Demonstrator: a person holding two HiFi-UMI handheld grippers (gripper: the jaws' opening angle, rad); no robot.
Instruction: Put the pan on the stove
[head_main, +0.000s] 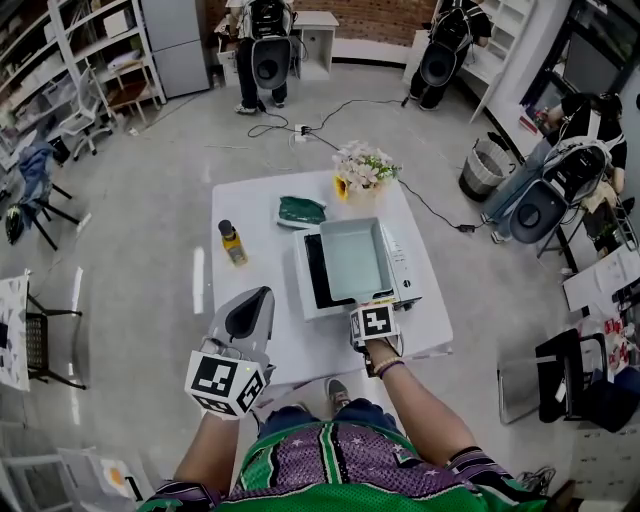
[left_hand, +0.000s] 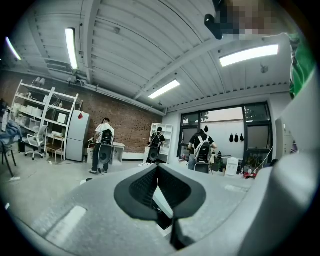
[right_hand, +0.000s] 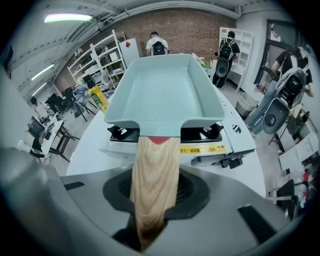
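Stretching lengthwise away from the person, the pan is over the stove, contact unclear, its wooden handle clamped in the right gripper at the near edge; the left gripper, closed and empty, is farther left

We are seeing bare tabletop left of the stove, past a yellow bottle; a green cloth and flowers are crowding the far side.

Right tool grips pan handle; left tool closed.
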